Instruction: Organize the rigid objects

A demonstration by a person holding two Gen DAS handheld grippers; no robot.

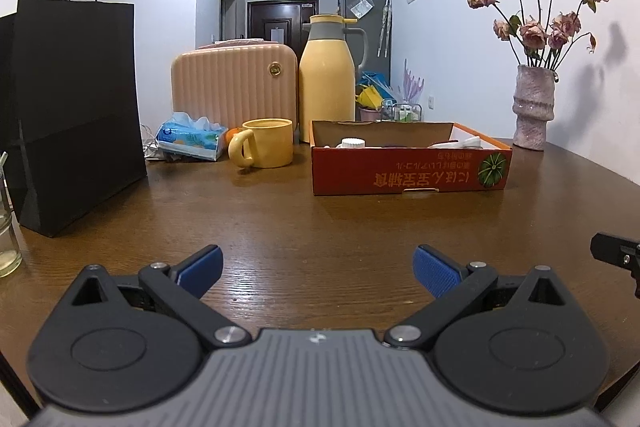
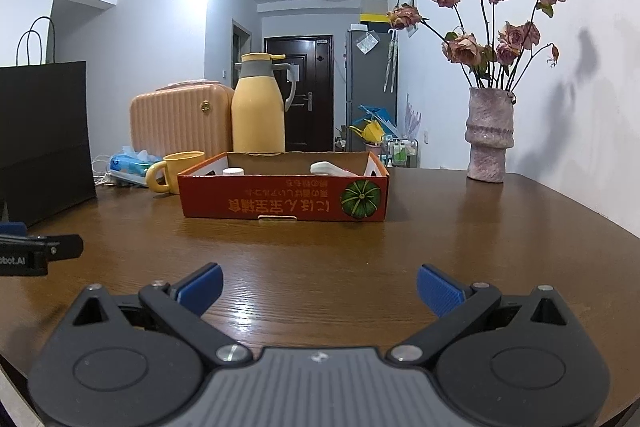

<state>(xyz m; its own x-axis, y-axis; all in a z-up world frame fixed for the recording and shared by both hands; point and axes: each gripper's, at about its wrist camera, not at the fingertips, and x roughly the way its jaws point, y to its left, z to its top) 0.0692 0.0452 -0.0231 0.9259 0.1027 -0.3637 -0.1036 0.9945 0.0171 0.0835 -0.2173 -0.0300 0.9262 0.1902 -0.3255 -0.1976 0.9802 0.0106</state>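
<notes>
A shallow red cardboard box [image 1: 408, 169] [image 2: 282, 201] with a pumpkin picture stands on the brown wooden table [image 1: 304, 223] [image 2: 320, 251]. Inside it I see a white bottle cap [image 1: 352, 143] [image 2: 233, 171] and a white object [image 1: 460, 143] [image 2: 330, 169]; the rest of its contents are hidden by the wall. A yellow mug [image 1: 266, 143] [image 2: 178, 171] sits left of the box. My left gripper [image 1: 318, 273] is open over bare table, well short of the box. My right gripper [image 2: 320, 291] is open too, with nothing between its fingers.
A yellow thermos jug [image 1: 328, 79] [image 2: 258, 107], a peach ribbed case [image 1: 234, 87] [image 2: 180, 119] and a tissue pack [image 1: 190, 141] stand behind. A black paper bag [image 1: 72, 107] is at left, a glass [image 1: 8, 247] at the left edge, a vase of dried roses [image 1: 534, 107] [image 2: 488, 133] at right.
</notes>
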